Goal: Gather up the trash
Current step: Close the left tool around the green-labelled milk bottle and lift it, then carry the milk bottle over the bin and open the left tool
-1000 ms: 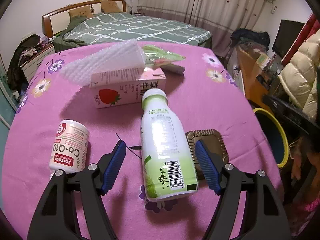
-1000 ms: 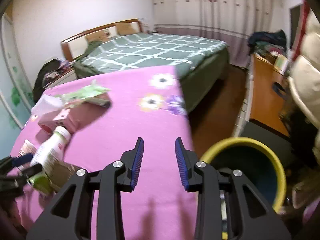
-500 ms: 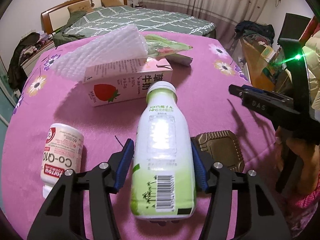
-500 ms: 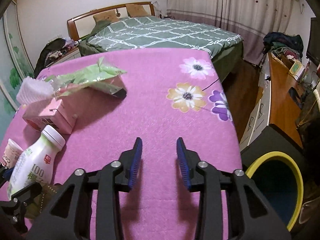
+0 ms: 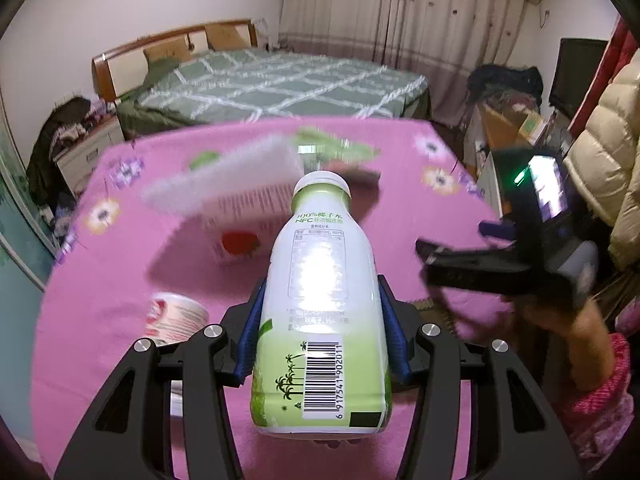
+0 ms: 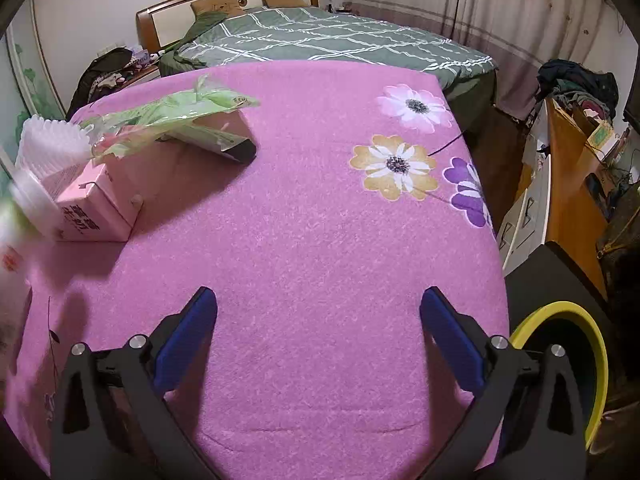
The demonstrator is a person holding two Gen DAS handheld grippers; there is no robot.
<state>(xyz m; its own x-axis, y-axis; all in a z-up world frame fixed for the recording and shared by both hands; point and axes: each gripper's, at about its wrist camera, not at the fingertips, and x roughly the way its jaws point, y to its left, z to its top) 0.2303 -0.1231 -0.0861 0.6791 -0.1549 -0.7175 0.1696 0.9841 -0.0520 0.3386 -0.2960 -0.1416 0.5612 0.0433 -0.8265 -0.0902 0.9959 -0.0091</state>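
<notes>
- One round worktop (image 6: 320, 240) under a pink flowered cloth carries all the trash that shows; none of it can be seen inside the bin, so I judge the task to be at an early stage.
- Beside the worktop's right edge stands the dark round bin with a yellow rim (image 6: 600, 360), on the floor and open at the top; what lies inside is hidden.
- Nearest to done is the white and green plastic drink bottle with a barcode label (image 5: 320, 300): the left gripper (image 5: 320, 340) is clamped on its lower body, blue pads pressed to both sides, cap pointing away. The blurred surroundings suggest it is lifted off the cloth, but that is a judgement.
- Left on the cloth at the far left is the pink strawberry milk carton (image 6: 92, 208), lying on its side.
- On top of that carton rests the white foam net sleeve (image 6: 52, 140).
- Just beside them lies the crumpled green plastic wrapper (image 6: 180, 108), draped over a flat dark-ended packet (image 6: 224, 140).
- Near the left gripper sits a white supplement jar with a red label (image 5: 176, 316), blurred.
- The right gripper (image 6: 318, 332) hovers over bare cloth with its fingers spread wide, holding nothing.
- Remaining, as I judge it: drop the bottle in the bin, then fetch everything else.
</notes>
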